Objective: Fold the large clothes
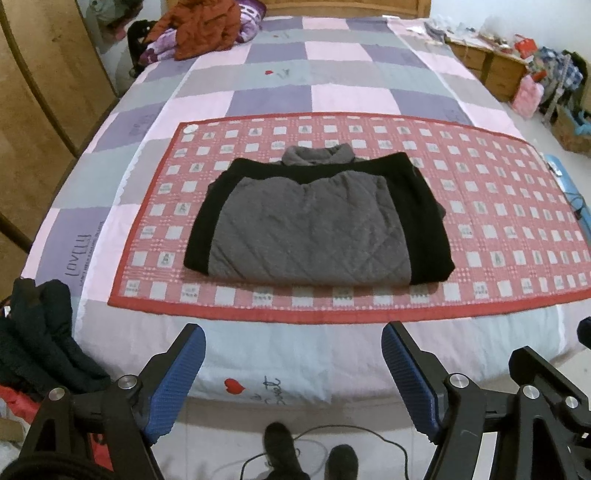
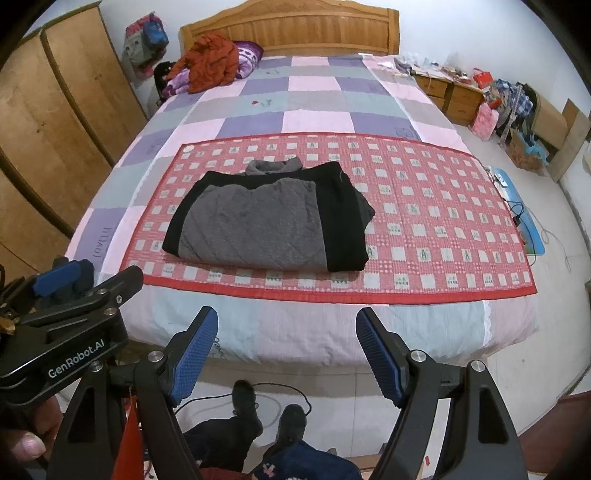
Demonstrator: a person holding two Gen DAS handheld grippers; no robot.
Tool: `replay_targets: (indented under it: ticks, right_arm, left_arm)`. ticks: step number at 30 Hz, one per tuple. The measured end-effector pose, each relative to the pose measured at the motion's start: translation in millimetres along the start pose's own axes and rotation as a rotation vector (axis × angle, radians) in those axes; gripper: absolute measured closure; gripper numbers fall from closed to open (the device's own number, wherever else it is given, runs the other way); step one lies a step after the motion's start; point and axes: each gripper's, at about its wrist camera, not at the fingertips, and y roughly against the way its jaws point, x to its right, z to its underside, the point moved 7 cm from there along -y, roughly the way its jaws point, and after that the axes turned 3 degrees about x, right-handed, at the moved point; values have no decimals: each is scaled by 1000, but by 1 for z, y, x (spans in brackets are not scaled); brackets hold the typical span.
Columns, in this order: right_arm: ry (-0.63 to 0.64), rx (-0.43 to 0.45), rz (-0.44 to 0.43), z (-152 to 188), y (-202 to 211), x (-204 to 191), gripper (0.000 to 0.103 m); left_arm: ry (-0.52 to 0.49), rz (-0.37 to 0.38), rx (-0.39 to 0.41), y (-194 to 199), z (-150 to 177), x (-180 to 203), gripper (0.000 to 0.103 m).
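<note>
A grey and black quilted jacket [image 1: 317, 221] lies folded into a compact rectangle on a red checked mat [image 1: 498, 229] on the bed, collar at the far side. It also shows in the right wrist view [image 2: 266, 221] on the mat [image 2: 443, 229]. My left gripper [image 1: 293, 350] is open and empty, held back over the bed's near edge, apart from the jacket. My right gripper [image 2: 286, 334] is open and empty, also at the near edge. The left gripper's body [image 2: 66, 314] shows at the left of the right wrist view.
The bed has a pink, purple and grey patchwork cover [image 1: 332, 81]. An orange jacket [image 1: 203, 26] lies near the headboard. Dark clothes [image 1: 40, 332] are piled at the near left. A wooden wardrobe [image 2: 55, 129] stands left, cluttered drawers [image 2: 461, 96] right. Feet and a cable [image 2: 266, 410] are on the floor.
</note>
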Motion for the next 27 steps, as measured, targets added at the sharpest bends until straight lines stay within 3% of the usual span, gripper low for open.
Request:
replay_targets:
  ticks: [27]
  right_arm:
    - [-15,-17,7,4,-13,0,23]
  left_arm:
    - [-7,0,-17,-6,1,1,20]
